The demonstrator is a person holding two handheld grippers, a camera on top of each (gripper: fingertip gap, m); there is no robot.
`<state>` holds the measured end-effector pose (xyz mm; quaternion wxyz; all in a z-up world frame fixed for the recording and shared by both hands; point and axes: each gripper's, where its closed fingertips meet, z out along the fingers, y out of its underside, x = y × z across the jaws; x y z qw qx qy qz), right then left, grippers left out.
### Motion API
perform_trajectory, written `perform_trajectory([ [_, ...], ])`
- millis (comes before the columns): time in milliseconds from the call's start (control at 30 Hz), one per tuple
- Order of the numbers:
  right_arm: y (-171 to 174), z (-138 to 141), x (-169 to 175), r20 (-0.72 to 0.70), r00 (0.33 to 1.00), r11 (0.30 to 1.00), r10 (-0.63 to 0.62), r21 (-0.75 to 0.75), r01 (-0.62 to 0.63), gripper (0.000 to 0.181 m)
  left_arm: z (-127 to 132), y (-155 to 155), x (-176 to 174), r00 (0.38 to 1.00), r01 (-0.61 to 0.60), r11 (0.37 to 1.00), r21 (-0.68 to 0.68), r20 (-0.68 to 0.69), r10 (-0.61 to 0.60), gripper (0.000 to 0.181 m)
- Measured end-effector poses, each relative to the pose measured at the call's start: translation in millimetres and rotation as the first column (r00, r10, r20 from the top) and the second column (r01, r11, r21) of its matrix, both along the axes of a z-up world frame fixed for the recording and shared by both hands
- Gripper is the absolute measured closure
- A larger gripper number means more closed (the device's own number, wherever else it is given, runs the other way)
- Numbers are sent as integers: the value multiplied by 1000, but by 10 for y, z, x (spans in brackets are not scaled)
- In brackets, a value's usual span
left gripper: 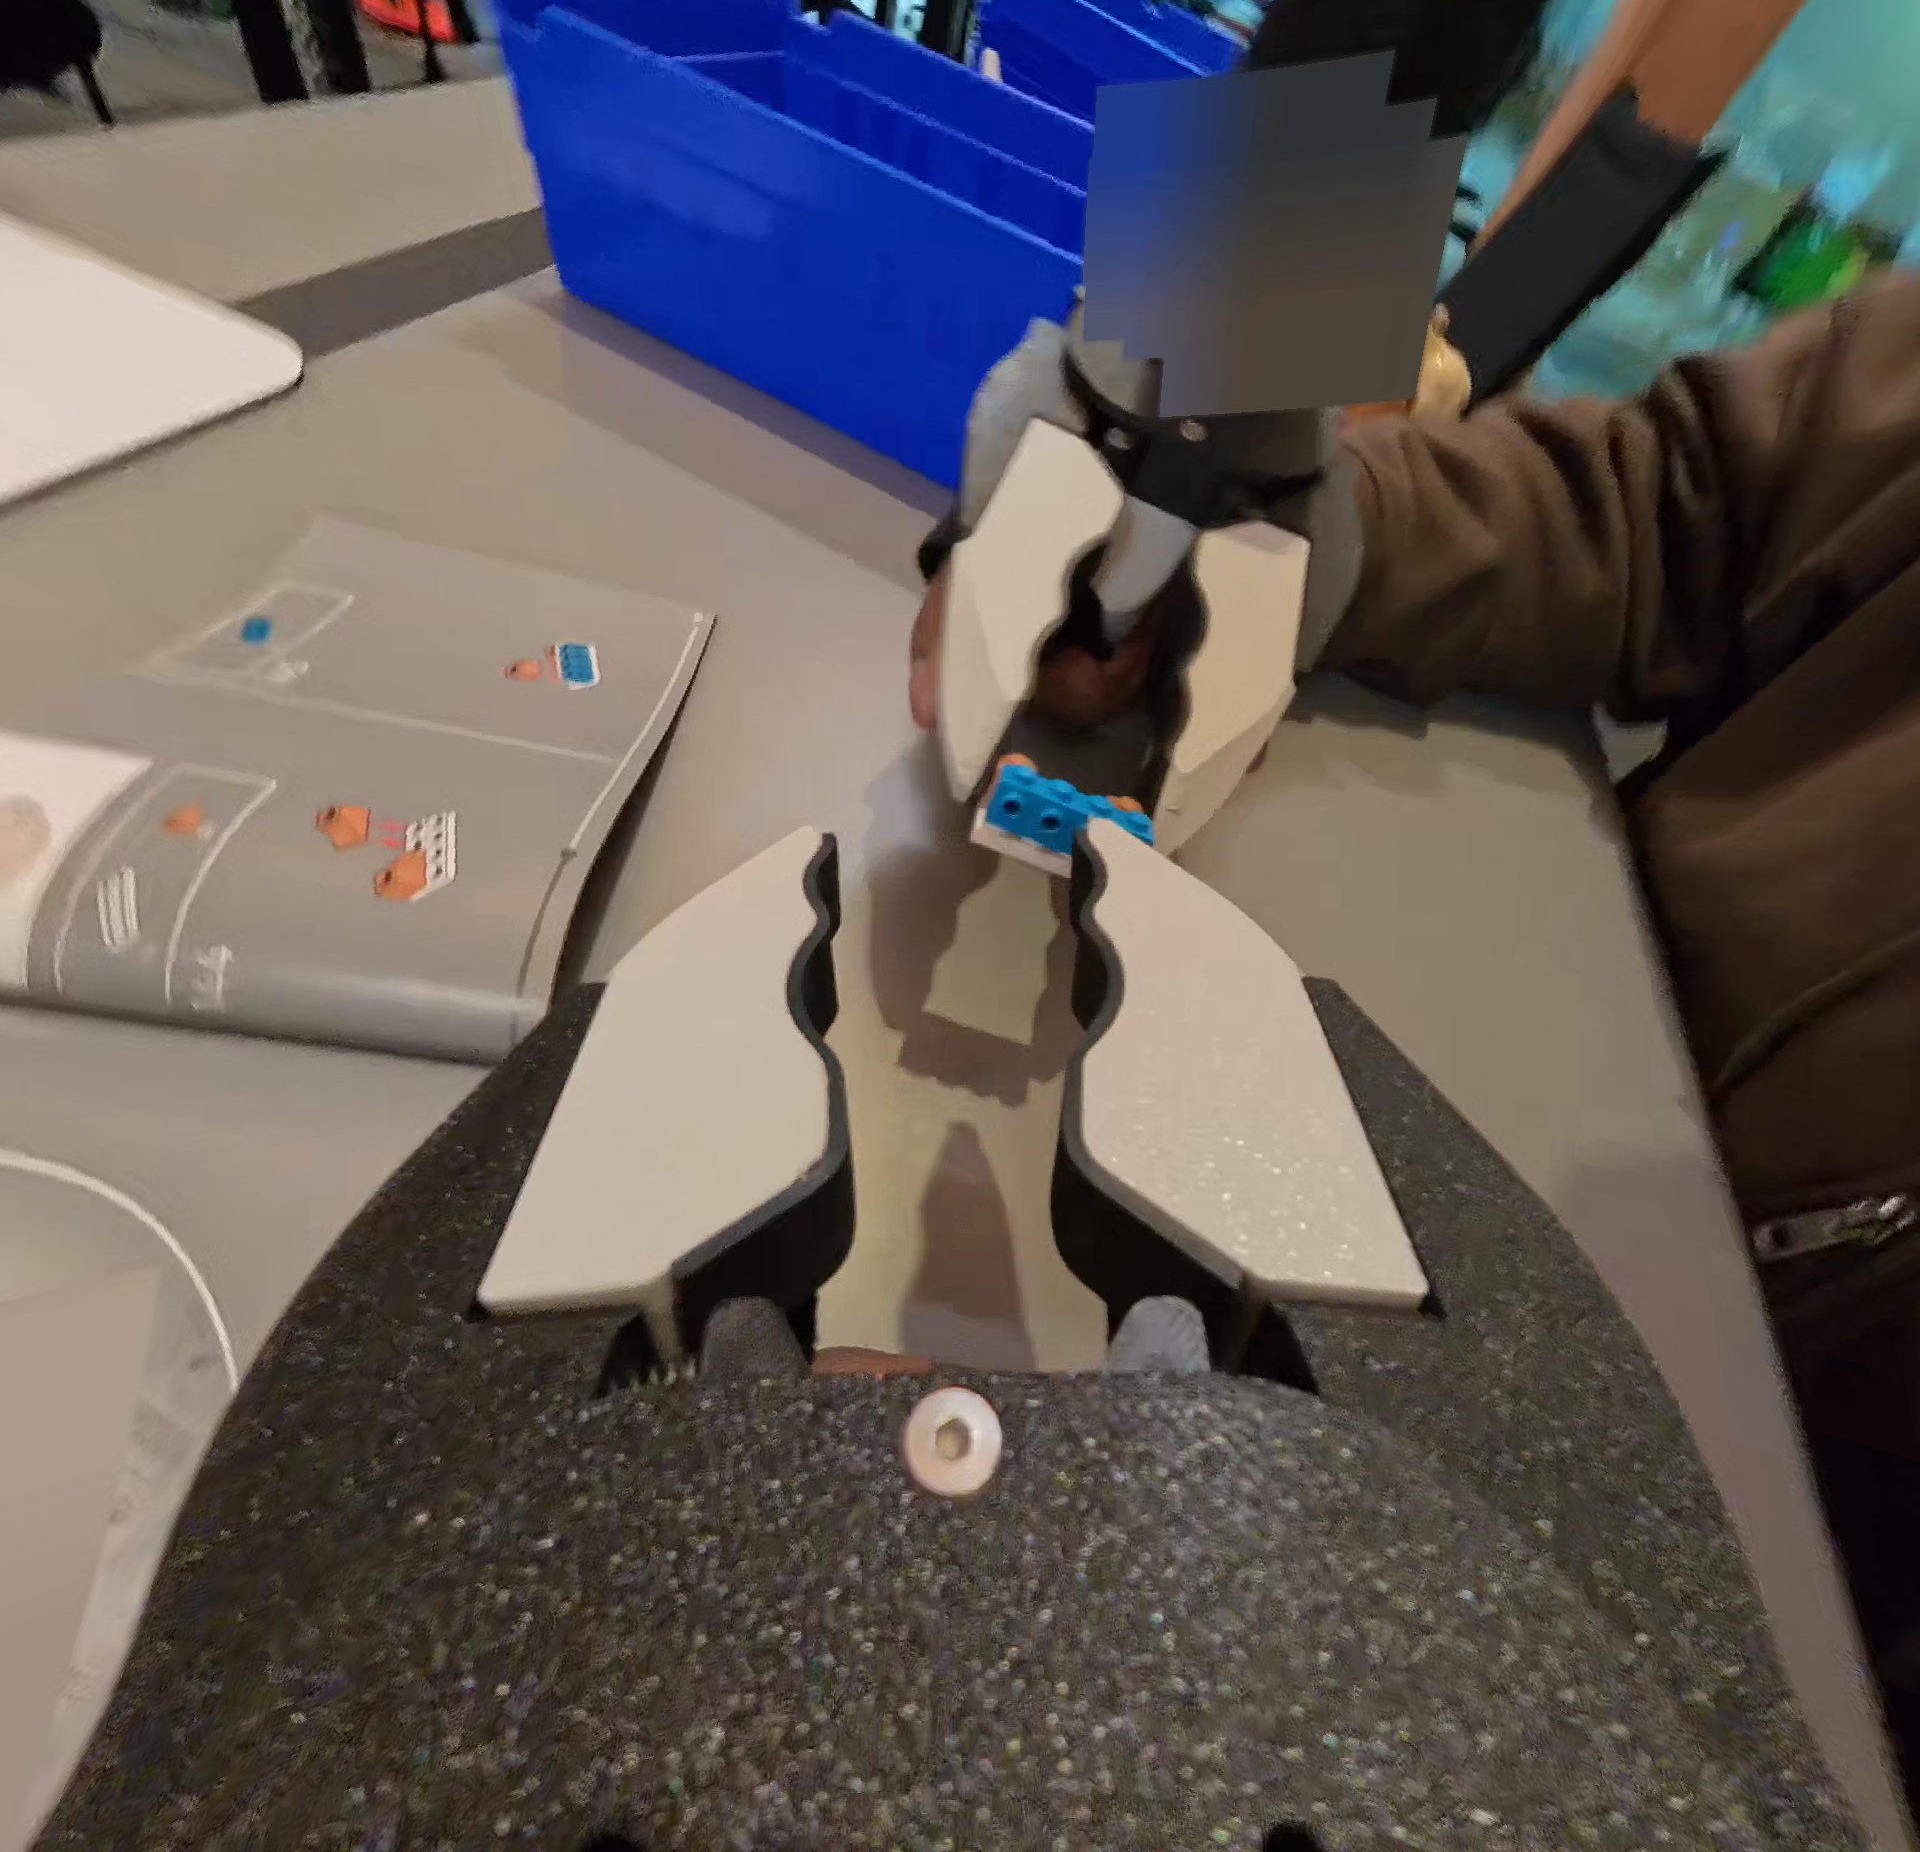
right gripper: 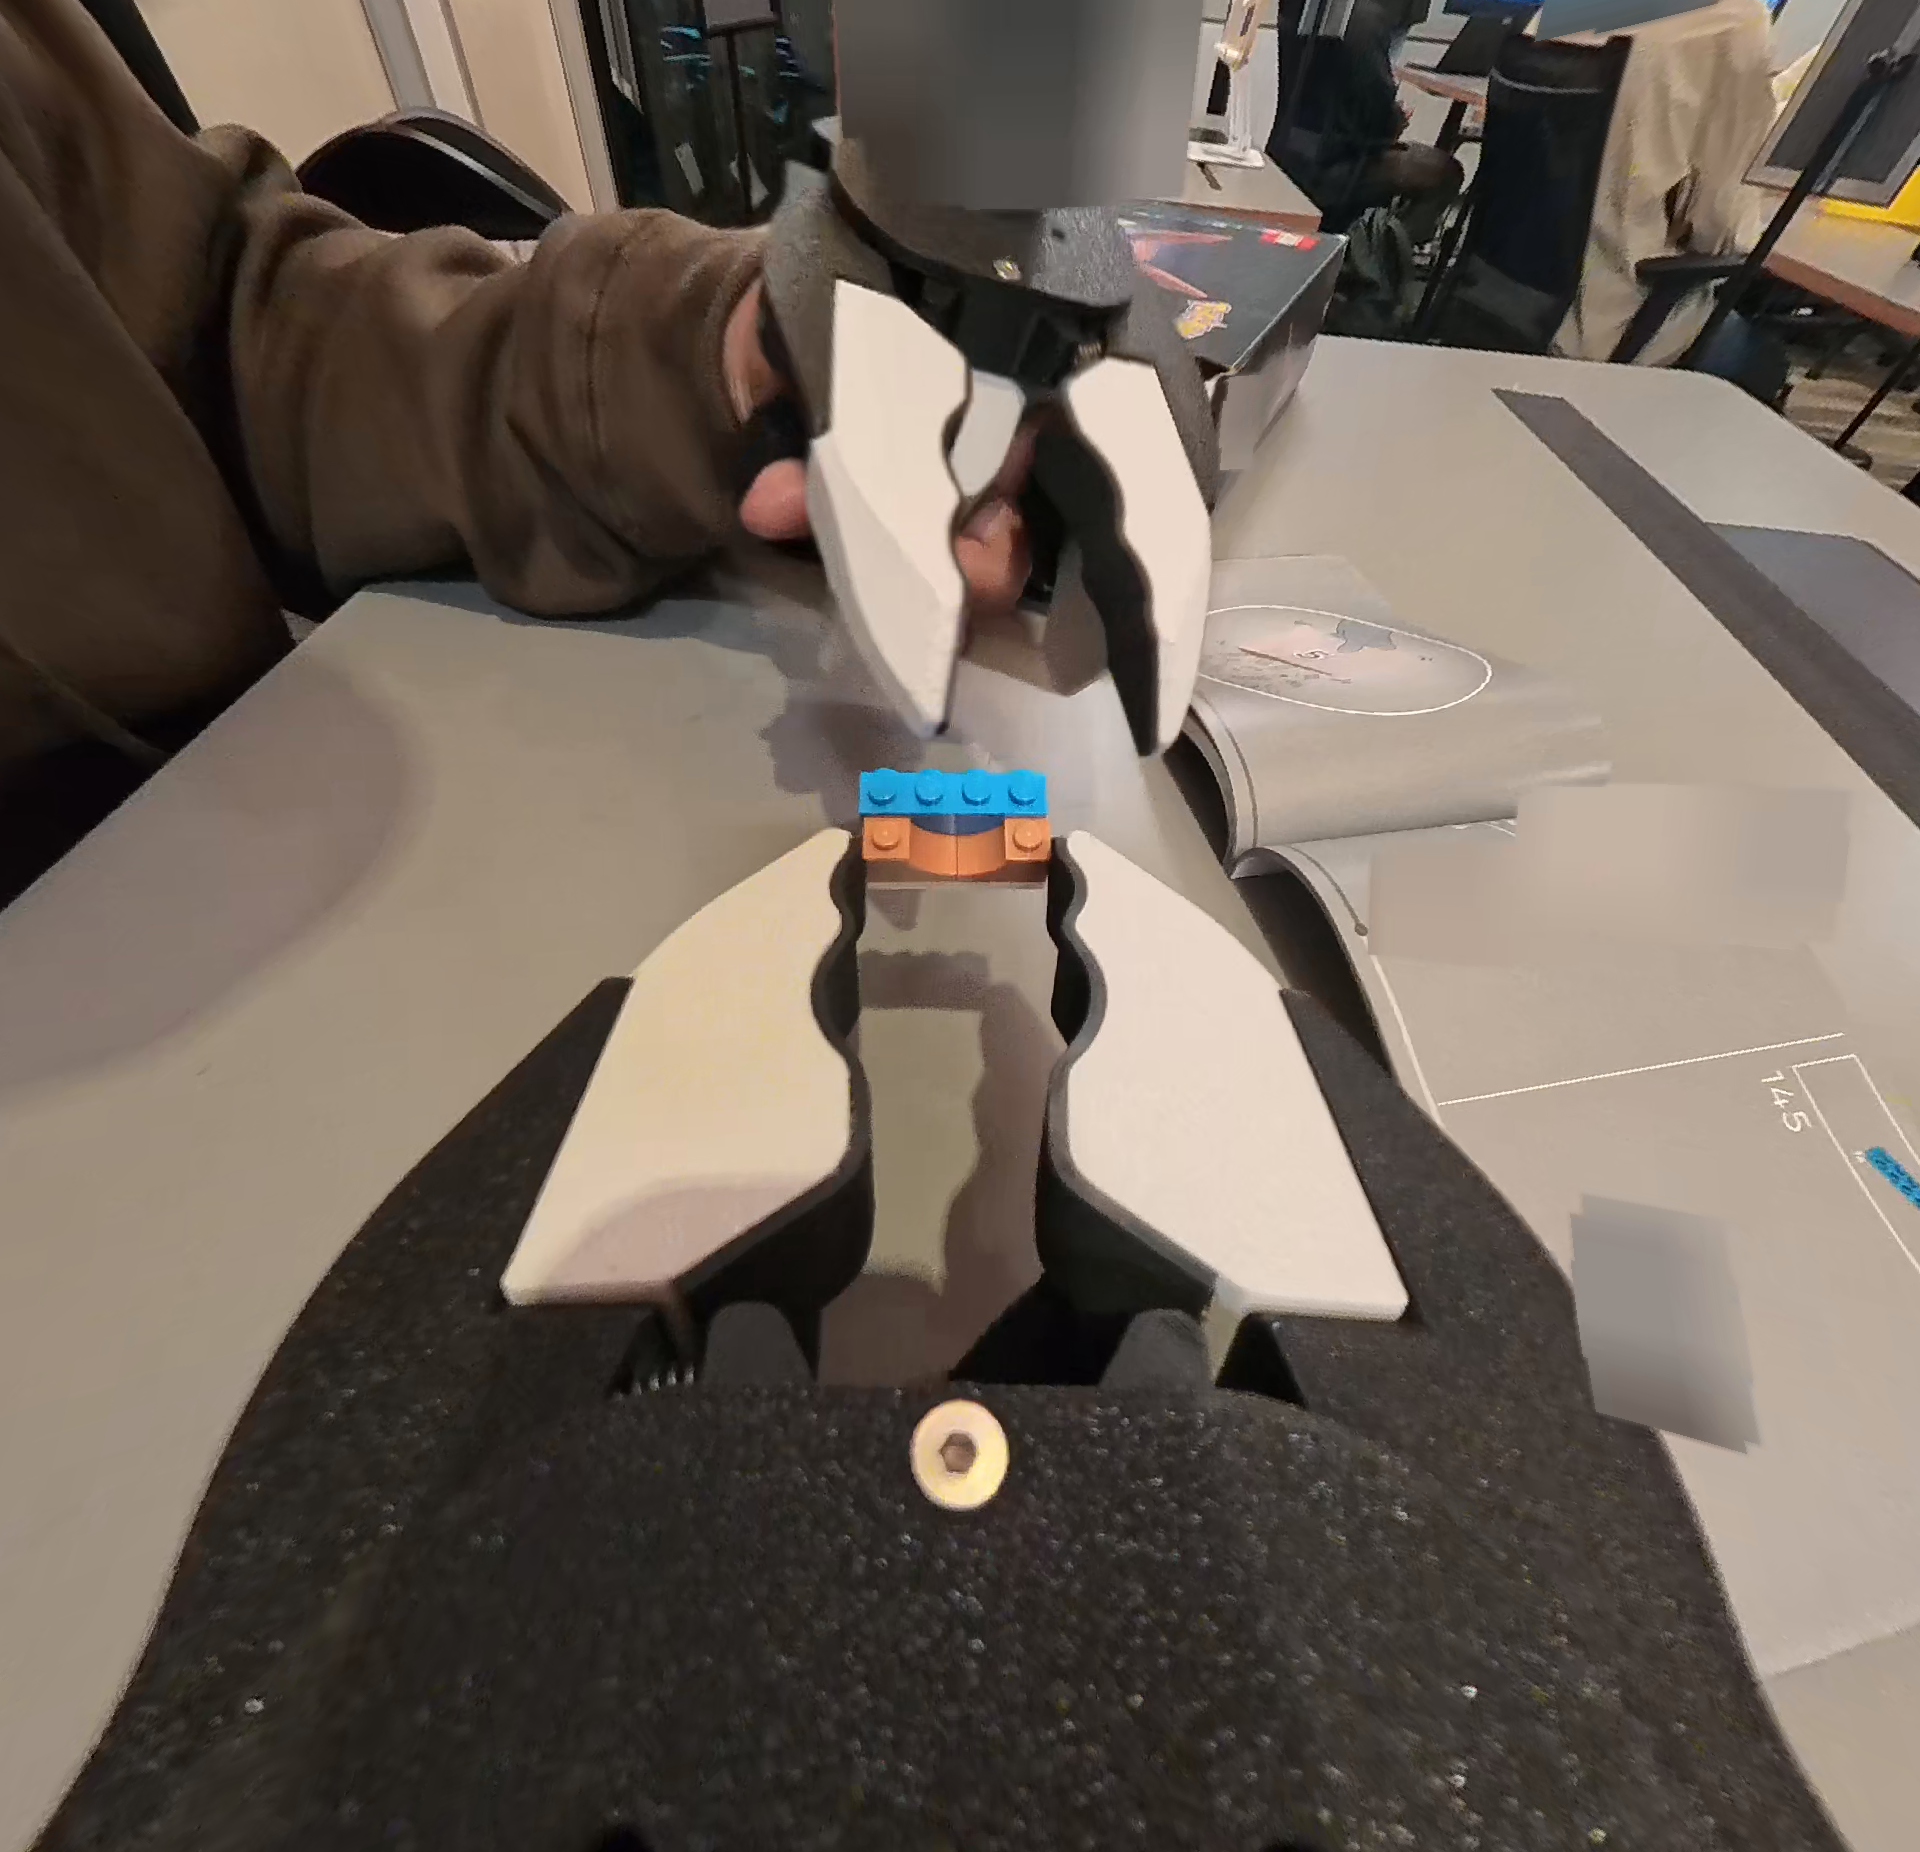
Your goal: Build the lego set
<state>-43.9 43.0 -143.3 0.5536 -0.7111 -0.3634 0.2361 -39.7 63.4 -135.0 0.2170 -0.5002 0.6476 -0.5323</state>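
Observation:
A small lego assembly has a blue studded brick on top of orange pieces with a dark blue arch; in the left wrist view a white plate shows under it. My right gripper is shut on the assembly at its two ends and holds it just above the grey table. It also shows in the left wrist view. My left gripper is open and empty, its tips just short of the assembly. In the right wrist view it hangs over the assembly, pointing down.
An open instruction booklet lies left of the grippers and shows in the right wrist view. Blue bins stand behind. A white tray is at far left. A dark lego box sits at the back. A brown sleeve rests on the table. My left and right fingertips are right by each other.

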Motion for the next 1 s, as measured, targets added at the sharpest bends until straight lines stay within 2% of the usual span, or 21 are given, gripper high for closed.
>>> perform_trajectory([
  [67,14,10,15,7,1000,1000,-13,20,13,148,-5,59,13,998,-44,988,-150,-59,36,138],
  [133,31,5,29,21,999,999,-30,33,29,148,40,54,13,995,-59,949,-309,-92,32,138],
  [233,58,-3,54,40,998,997,-55,48,53,148,52,18,35,991,-79,897,-436,-130,25,138],
  [500,113,-41,112,93,990,992,-108,74,101,148,-56,-149,101,976,-88,824,-559,-212,-40,138],
  [633,117,-62,97,124,986,991,-115,89,104,148,-108,-156,124,970,-105,815,-570,-238,-42,140],
  [800,118,-51,80,150,981,987,-125,122,108,148,-101,-174,135,971,-98,791,-604,-232,-57,160],
  [1000,120,-16,77,172,974,979,-145,166,116,148,-74,-166,140,976,-91,767,-635,-208,-56,163],
])
